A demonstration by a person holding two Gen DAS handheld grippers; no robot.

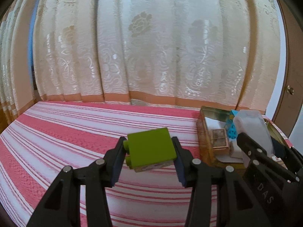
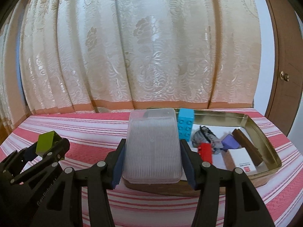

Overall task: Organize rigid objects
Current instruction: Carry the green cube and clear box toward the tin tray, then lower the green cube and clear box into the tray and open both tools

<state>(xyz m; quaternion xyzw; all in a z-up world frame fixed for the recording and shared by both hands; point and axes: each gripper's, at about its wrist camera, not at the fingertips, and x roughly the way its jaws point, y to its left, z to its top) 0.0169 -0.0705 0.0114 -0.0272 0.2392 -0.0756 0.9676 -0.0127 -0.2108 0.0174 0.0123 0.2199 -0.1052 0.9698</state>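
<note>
Gripping a green toy brick (image 1: 150,147) between its two pads, left gripper (image 1: 149,160) raised above the pink-and-white striped cloth (image 1: 66,132), studs of the brick turned toward the left pad; pinching a clear ribbed plastic case (image 2: 152,147) by its long sides, right gripper (image 2: 152,162) just beside the left one, case tilted up over the near left corner of a shallow gold tin (image 2: 265,138); lying inside the tin: a blue brick (image 2: 185,125) standing upright at the far left, a red brick (image 2: 205,150) near the right pad, a grey crumpled lump (image 2: 205,139), a purple block (image 2: 230,141), a brown bar (image 2: 246,143) along the right wall, a white card (image 2: 242,159) with a red mark; hanging behind the cloth, a cream floral curtain (image 2: 142,47); at the far right, a brown wooden door (image 2: 282,66) with a small knob (image 2: 284,75).
</note>
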